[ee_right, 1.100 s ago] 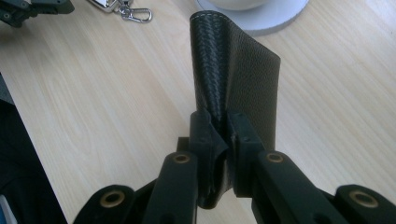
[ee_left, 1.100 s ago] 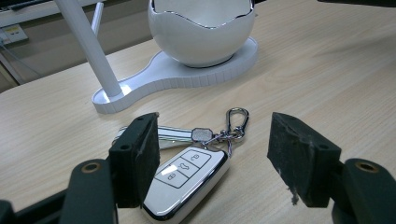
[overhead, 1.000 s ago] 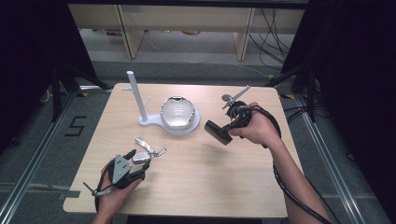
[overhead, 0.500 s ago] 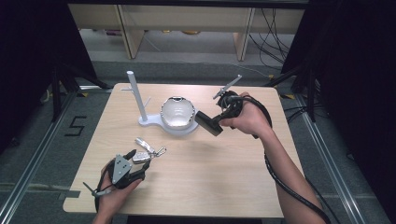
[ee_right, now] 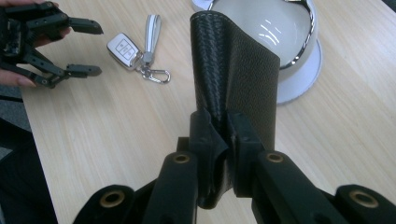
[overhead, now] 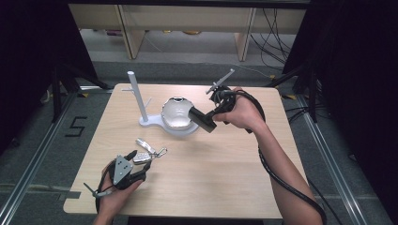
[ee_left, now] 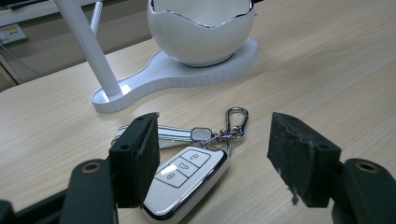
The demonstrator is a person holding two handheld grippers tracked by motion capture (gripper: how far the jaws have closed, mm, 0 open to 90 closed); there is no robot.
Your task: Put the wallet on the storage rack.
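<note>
My right gripper (overhead: 217,117) is shut on one end of a black leather wallet (overhead: 201,119), held in the air. The wallet's free end reaches over the right rim of a white bowl (overhead: 174,115) on its white stand. In the right gripper view the pads pinch the wallet (ee_right: 238,74) upright, with the bowl (ee_right: 285,32) just behind it. My left gripper (overhead: 140,163) rests low at the front left, open. In the left gripper view a white car key fob (ee_left: 187,179) with a strap and a carabiner (ee_left: 236,119) lies on the table between the spread jaws, close to the left pad (ee_left: 137,154).
The stand's white post (overhead: 134,96) rises to the left of the bowl, with small pegs on it. The light wooden table (overhead: 225,178) has bare surface in the middle and front right. Beyond the far edge stands a shelf unit (overhead: 187,23); cables trail at the right.
My right gripper has carried the wallet leftward and a little up, from right of the bowl to over its rim. The left gripper and the key have stayed put.
</note>
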